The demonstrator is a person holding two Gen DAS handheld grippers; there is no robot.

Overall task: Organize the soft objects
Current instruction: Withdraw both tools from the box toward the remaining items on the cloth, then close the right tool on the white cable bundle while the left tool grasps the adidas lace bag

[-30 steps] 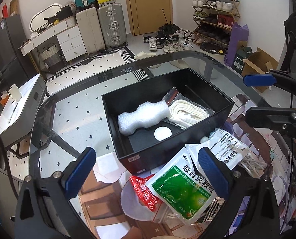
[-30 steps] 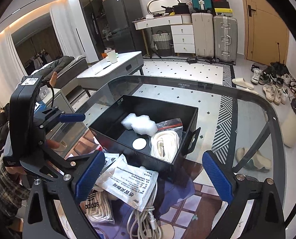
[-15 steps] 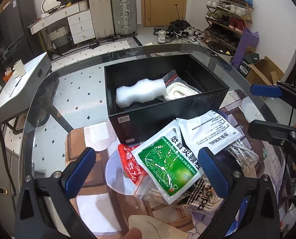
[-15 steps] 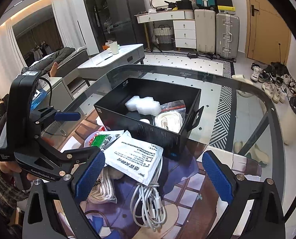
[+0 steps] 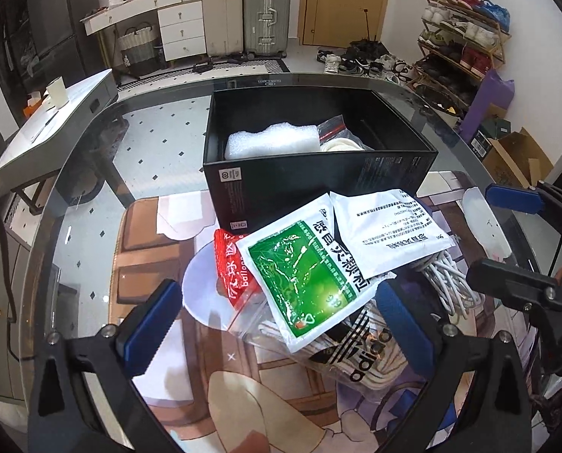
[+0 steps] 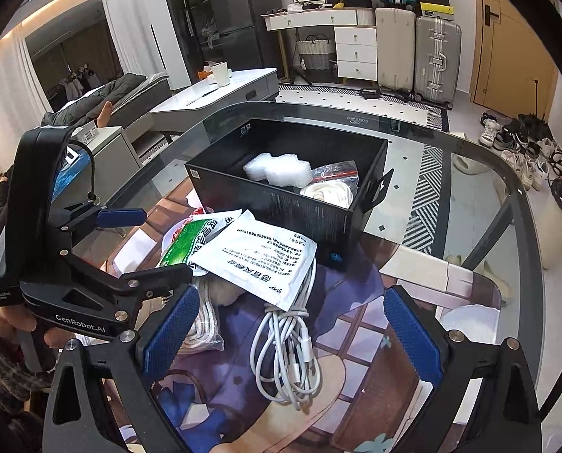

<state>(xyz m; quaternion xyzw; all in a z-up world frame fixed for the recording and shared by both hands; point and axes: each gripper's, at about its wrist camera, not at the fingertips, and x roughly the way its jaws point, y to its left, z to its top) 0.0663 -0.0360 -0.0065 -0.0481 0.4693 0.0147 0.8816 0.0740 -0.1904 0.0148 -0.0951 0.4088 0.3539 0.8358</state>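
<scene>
Both grippers, left gripper (image 5: 277, 324) and right gripper (image 6: 292, 334), pulled back from black box (image 5: 318, 173) at 12 o'clock, wide open, empty. Green pouch (image 5: 303, 283) (probably next) now between my left fingers; foam (image 5: 271, 143) boxed.

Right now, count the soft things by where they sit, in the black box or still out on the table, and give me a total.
In the black box: 2, the white foam piece and the bagged white cord.
Out on the table: 5, the green sachet, white sachet, red balloon packet, adidas bag, white cable bundle.
Total: 7.
</scene>
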